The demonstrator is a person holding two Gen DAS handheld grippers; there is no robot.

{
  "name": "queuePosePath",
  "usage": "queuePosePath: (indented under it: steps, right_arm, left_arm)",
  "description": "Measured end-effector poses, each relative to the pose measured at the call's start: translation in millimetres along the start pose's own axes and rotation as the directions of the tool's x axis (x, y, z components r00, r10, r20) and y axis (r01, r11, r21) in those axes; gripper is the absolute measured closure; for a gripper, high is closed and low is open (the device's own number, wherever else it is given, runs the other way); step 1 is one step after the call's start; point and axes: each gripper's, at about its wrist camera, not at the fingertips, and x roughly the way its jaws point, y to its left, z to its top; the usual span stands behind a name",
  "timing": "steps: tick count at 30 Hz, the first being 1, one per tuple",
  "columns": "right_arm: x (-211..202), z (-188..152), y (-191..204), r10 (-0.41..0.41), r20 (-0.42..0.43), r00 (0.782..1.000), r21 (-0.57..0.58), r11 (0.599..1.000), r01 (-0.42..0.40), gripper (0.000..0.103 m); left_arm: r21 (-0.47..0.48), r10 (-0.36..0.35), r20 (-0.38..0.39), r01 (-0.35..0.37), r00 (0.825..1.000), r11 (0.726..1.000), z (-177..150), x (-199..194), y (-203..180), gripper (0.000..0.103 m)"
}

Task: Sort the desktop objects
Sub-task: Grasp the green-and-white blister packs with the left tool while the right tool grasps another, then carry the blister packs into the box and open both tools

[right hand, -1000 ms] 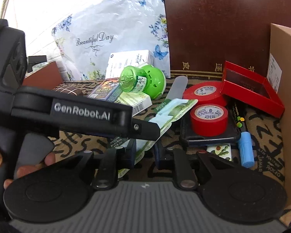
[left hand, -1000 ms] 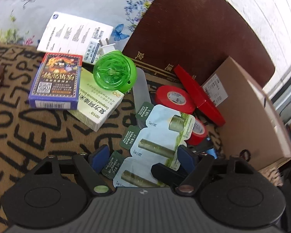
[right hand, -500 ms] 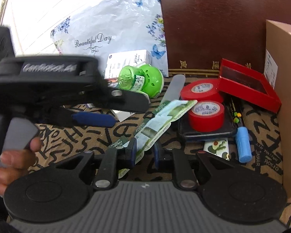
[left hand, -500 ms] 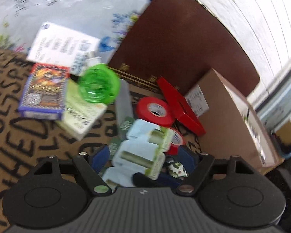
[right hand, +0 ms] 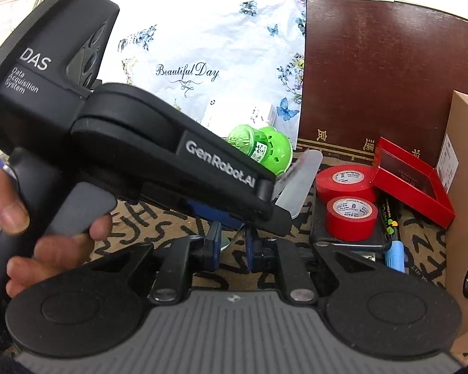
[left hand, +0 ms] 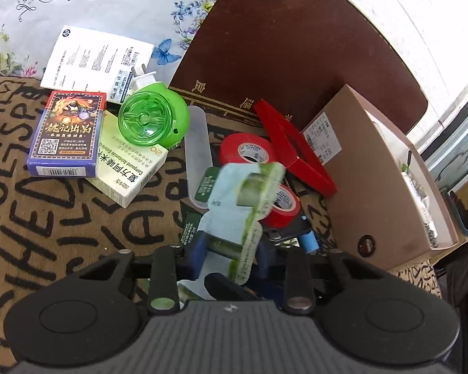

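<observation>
A strip of joined white-and-green sachets (left hand: 243, 196) stands up between the blue pads of my left gripper (left hand: 232, 249), which is shut on its lower part. In the right wrist view my right gripper (right hand: 232, 244) holds a narrow gap, with a thin edge of the strip (right hand: 226, 243) between its pads; whether it grips is unclear. The left gripper's black body (right hand: 134, 143) crosses that view and hides most of the strip. Two red tape rolls (left hand: 249, 152) (right hand: 351, 215) lie just beyond.
On the lettered brown cloth lie a green round plug-in device (left hand: 149, 118), a card box (left hand: 65, 134), a medicine box (left hand: 131, 168), a clear flat case (left hand: 196, 155), a red box (left hand: 293, 149), a blue-capped marker (right hand: 393, 233) and a brown carton (left hand: 374, 180) at right.
The left gripper has closed from wide open onto the sachet strip. It has moved across the right gripper's view, hiding most of the strip there. The right gripper's jaws stand slightly wider.
</observation>
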Motion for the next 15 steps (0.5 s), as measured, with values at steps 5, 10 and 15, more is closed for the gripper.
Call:
queuePosePath:
  steps: [5,10,15]
  right_arm:
    - [-10,0,0,-0.001,0.011,1.000,0.009,1.000,0.001,0.093]
    - [-29,4,-2,-0.004,0.049,0.999,0.019,1.000,0.003,0.093]
    - [-57,10,-6,-0.019,0.110,0.994,0.024,1.000,0.016,0.093]
  left_arm:
    - [-0.001,0.005,0.032,-0.005,0.999,1.000,-4,-12,-12,0.090]
    - [-0.003,-0.006,0.073,0.006,0.997,1.000,-6,-28,-30,0.101]
    - [0.021,-0.016,0.120,0.014,0.993,1.000,-6,-45,-58,0.101]
